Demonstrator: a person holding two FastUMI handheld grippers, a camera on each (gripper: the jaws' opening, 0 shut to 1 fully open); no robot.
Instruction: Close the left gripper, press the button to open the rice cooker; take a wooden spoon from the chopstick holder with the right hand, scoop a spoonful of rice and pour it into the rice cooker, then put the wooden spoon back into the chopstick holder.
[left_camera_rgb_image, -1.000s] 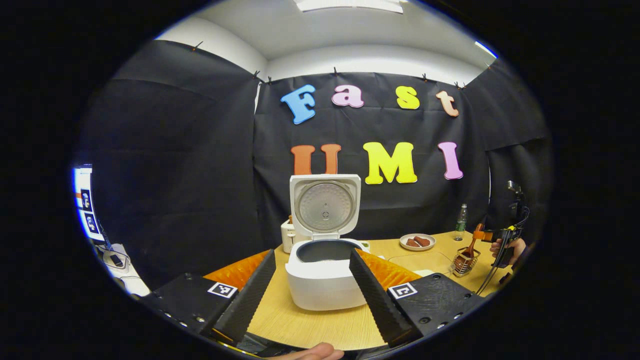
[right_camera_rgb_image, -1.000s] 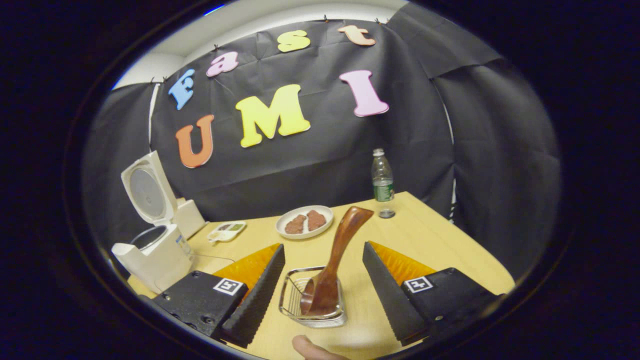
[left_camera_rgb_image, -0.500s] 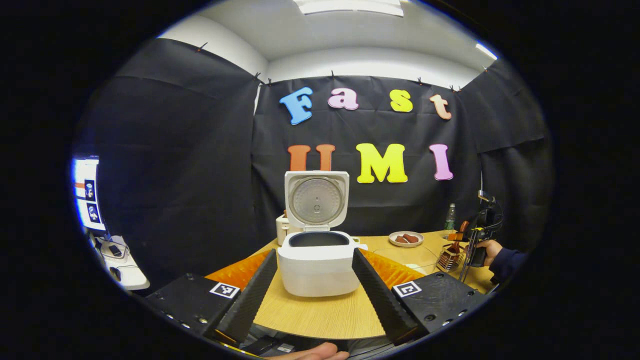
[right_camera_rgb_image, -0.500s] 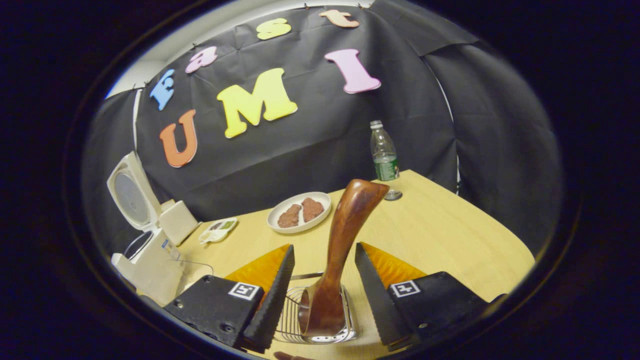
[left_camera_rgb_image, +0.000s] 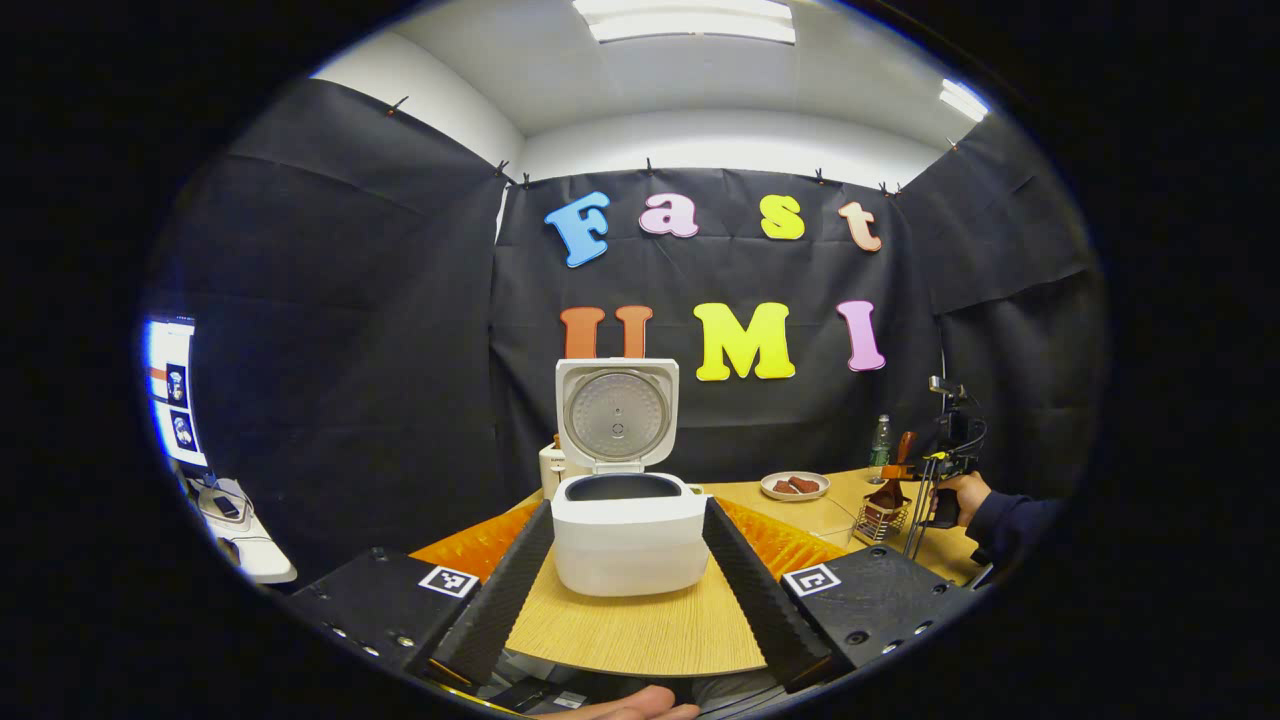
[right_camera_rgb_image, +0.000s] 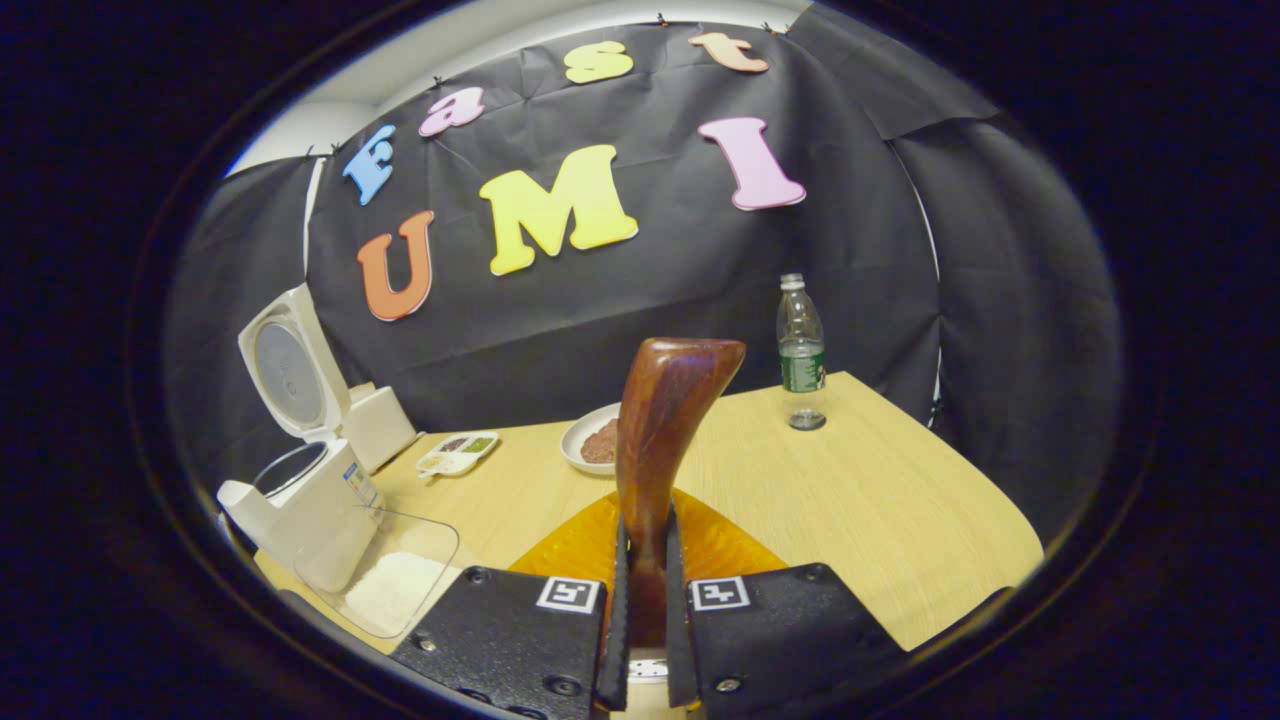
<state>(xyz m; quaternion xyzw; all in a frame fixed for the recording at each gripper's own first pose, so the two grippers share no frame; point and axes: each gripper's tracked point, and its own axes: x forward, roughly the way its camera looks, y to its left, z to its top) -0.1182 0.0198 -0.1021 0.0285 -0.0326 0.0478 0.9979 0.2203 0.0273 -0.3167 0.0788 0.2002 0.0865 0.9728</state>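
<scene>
Black cloth all around the booth, and a light wooden surface (left_camera_rgb_image: 640, 635) carrying everything.

Left gripper view first: the left gripper (left_camera_rgb_image: 625, 590) hangs back at the near edge with its jaws spread wide, nothing between them. Dead ahead sits the rice cooker (left_camera_rgb_image: 628, 530), lid already standing up, so the button step looks done to me. Far off on the right, the other hand (left_camera_rgb_image: 962, 495) has its tool down at the chopstick holder (left_camera_rgb_image: 880, 520), with the wooden spoon's handle poking up out of it.

Right gripper view: the right gripper (right_camera_rgb_image: 641, 640) has its jaws pinched tight on the wooden spoon (right_camera_rgb_image: 660, 440), low on the handle. The spoon's long axis runs nearly straight up, handle end on top and curling a bit to the right, bowl end down below the jaws where I can't see it. The cooker shows over on the left with a clear tray of rice (right_camera_rgb_image: 395, 585) just beside it on the near side.

So I'd say we're at the "take the spoon" step, grip made. Next move should be a straight lift so the bowl clears the holder's wires, then swing left to the rice.
</scene>
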